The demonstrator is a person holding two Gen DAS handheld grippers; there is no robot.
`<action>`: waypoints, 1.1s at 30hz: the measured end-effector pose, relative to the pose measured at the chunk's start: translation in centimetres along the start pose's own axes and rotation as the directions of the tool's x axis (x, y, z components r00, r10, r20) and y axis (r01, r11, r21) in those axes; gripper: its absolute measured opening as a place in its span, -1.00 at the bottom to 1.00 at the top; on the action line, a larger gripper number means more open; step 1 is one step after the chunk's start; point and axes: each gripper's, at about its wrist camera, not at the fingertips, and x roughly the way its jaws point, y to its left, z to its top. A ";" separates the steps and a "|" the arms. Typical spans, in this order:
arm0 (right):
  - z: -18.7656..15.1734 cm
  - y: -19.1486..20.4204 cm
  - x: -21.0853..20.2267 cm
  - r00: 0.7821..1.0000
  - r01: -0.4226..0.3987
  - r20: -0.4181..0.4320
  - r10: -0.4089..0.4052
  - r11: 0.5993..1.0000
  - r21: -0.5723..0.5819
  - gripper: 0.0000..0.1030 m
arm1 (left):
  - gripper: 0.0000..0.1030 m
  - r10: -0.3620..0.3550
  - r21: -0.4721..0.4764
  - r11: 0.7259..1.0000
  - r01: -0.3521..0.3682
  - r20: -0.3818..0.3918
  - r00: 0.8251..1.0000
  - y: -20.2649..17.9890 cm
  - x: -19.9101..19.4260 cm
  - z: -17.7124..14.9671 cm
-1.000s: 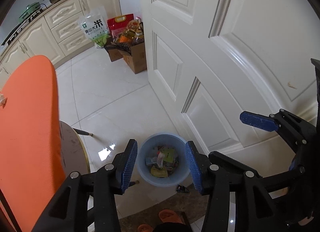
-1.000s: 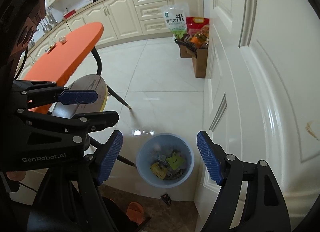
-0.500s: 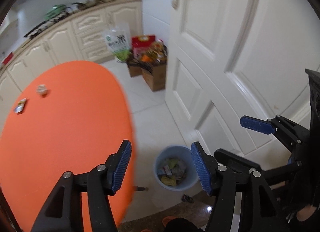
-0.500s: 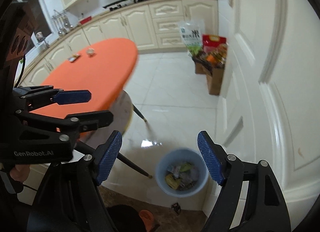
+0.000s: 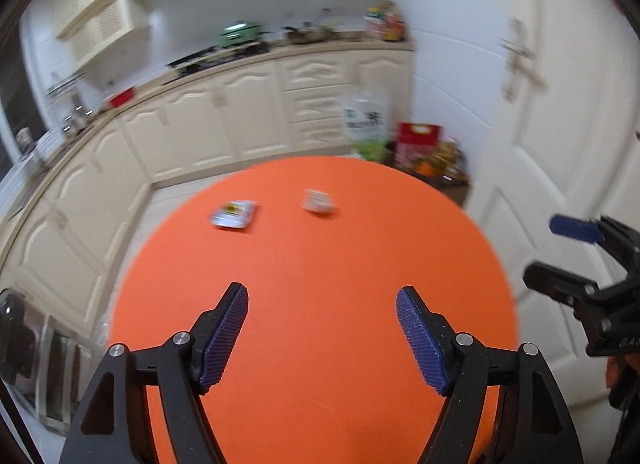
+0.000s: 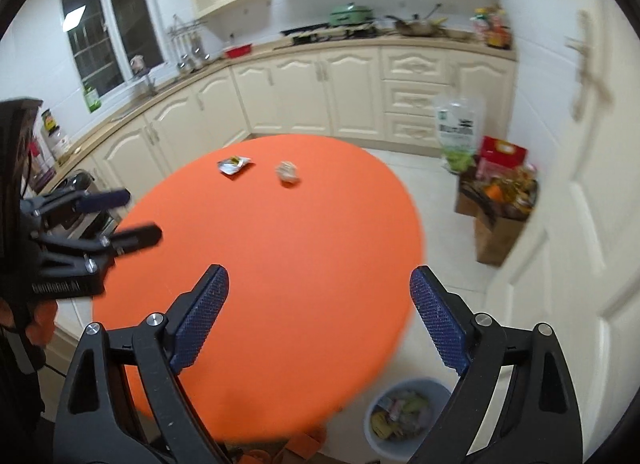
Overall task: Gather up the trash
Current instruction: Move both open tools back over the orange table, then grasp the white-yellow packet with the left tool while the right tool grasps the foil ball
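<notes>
A round orange table point(image 5: 320, 284) point(image 6: 272, 264) carries two bits of trash at its far side: a flat silver wrapper point(image 5: 234, 215) point(image 6: 233, 164) and a crumpled white wad point(image 5: 319, 201) point(image 6: 287, 172). My left gripper point(image 5: 322, 338) is open and empty above the table's near half. My right gripper point(image 6: 320, 318) is open and empty above the table's near right edge. A blue bin point(image 6: 404, 416) with wrappers in it stands on the floor below the right gripper. Each gripper also shows in the other's view, the right one point(image 5: 576, 248) and the left one point(image 6: 120, 215).
A white panelled door point(image 5: 560, 143) point(image 6: 580, 183) is close on the right. Cardboard boxes with groceries and a rice bag point(image 6: 496, 191) point(image 5: 424, 151) stand on the floor by the door. Cream kitchen cabinets point(image 6: 340, 91) run along the back and left.
Both grippers rose and tilted up from the bin on the floor to above the orange table. The trash on the table came into view. Both stayed open.
</notes>
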 end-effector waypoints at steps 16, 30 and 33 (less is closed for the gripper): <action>9.5 3.6 23.9 0.980 -0.049 -0.196 0.029 0.994 -0.096 0.57 | 0.45 0.009 -0.199 0.979 -0.038 -0.145 0.989 12.8 16.3 7.3; 9.4 4.0 28.1 0.972 -0.013 -0.232 -0.034 0.980 -0.197 -0.17 | 0.45 -0.008 -0.202 0.979 -0.026 -0.167 0.986 16.6 27.7 11.5; 9.2 3.7 27.8 0.974 -0.013 -0.223 -0.031 0.981 -0.192 -0.42 | 0.31 -0.007 -0.194 0.981 -0.032 -0.198 0.980 15.2 28.9 11.2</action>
